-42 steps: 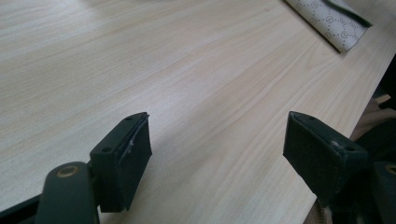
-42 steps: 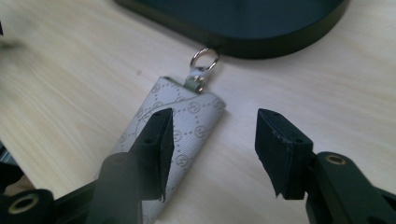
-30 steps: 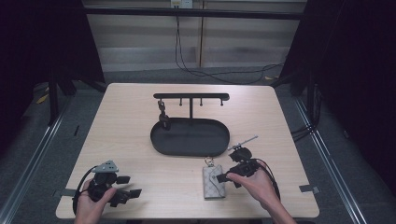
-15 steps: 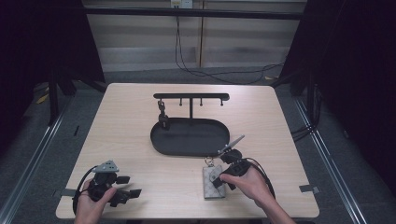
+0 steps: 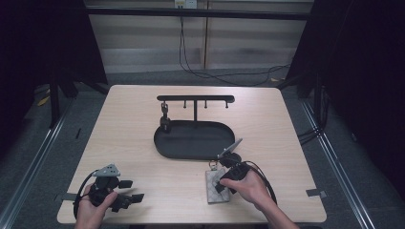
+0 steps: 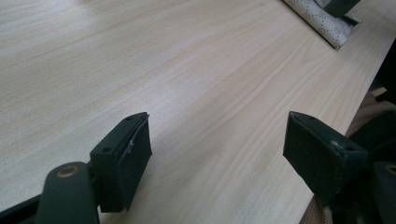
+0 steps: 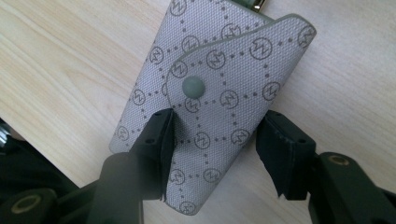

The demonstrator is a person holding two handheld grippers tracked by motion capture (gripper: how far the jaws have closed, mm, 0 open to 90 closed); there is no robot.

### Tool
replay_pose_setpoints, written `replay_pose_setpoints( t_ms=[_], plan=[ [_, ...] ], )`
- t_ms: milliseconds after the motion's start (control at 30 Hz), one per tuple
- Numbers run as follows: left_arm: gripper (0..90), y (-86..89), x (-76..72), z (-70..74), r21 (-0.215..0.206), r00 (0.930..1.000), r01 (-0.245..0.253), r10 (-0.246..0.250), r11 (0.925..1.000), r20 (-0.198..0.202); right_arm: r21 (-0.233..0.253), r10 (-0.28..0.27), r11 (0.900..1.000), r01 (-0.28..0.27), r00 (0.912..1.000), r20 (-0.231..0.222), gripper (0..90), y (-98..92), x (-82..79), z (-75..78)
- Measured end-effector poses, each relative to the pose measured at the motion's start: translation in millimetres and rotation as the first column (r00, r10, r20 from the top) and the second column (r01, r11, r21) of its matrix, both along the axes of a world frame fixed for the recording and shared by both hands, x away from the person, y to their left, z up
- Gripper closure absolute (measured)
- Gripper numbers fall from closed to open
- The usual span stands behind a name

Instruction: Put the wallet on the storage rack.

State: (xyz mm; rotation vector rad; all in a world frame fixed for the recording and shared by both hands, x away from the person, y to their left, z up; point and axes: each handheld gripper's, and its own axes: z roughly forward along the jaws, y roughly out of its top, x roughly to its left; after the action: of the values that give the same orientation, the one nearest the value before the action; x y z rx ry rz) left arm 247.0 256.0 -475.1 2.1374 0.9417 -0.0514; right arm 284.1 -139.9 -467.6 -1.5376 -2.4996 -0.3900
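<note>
**Closing squarely on the key pouch**

The grey monogram key pouch (image 7: 210,107) lies flat at the worktop's (image 5: 143,119) five o'clock, just below the black tray (image 5: 191,140). The right gripper (image 7: 212,144) straddles it, jaws released (one already touching fabric). Best to clamp below the snap, evenly. The left gripper (image 6: 217,149) idles agape at seven o'clock.

Left tongs (image 5: 135,191) sit at the frame's lower left, jaws wide apart; right tongs (image 5: 220,185), lower centre-right, also gape, both gripped by 2 hands.

key pouch (image 5: 218,186) before tray (image 5: 191,150), rack (image 5: 196,99) behind tray
</note>
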Motion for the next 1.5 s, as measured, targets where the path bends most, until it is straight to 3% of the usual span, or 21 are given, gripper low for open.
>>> replay_pose_setpoints(
  t_ms=[233,500,667,833,1033,1100,1167,1367,1500],
  plan=[
    [23.2,-1.2,-0.8,0.9,0.017,0.9998,0.015,-0.015,0.9997,0.009,-0.071,0.025,0.997,-0.024,0.9996,0.012,51.2,13.1,0.4,1.3],
    [23.2,-0.6,0.0,0.2,0.015,0.9999,0.014,-0.014,0.9998,0.001,-0.019,0.011,1.0,-0.011,0.9996,-0.026,59.3,4.4,5.1,0.7],
    [23.2,-0.5,0.1,0.1,0.014,0.9999,0.013,-0.013,0.9998,0.002,0.05,-0.023,0.998,0.025,0.999,-0.038,69.0,-4.6,9.6,2.9],
    [23.2,-0.6,-0.1,-0.1,0.012,0.9999,0.01,-0.01,0.9999,-0.002,0.068,-0.025,0.997,0.027,0.999,-0.038,73.8,-6.0,11.8,7.2],
    [23.2,-0.8,0.5,-0.4,0.011,0.9999,0.012,-0.012,0.9999,0.0,0.054,-0.019,0.998,0.018,0.9998,0.001,78.0,-5.0,14.4,21.6],
    [23.2,-0.8,0.7,-0.6,0.016,0.9999,0.012,-0.012,0.9998,0.001,0.028,-0.007,1.0,0.007,0.9999,0.011,78.5,-3.3,14.7,24.9],
    [23.2,-0.8,0.7,-0.5,0.015,0.9999,0.014,-0.014,0.9998,0.001,0.055,-0.013,0.998,0.013,0.9999,-0.006,79.9,-4.2,16.5,29.0],
    [23.2,-0.7,0.5,-0.4,0.011,0.9999,0.016,-0.016,0.9998,-0.003,0.047,0.01,0.999,-0.011,0.9998,0.015,81.9,-4.6,18.9,39.2],
    [23.2,-0.7,0.9,-0.5,0.014,0.9998,0.02,-0.02,0.9997,-0.003,0.053,0.0,0.999,0.0,1.0,-0.005,82.3,-8.2,19.5,42.4]
  ],
)
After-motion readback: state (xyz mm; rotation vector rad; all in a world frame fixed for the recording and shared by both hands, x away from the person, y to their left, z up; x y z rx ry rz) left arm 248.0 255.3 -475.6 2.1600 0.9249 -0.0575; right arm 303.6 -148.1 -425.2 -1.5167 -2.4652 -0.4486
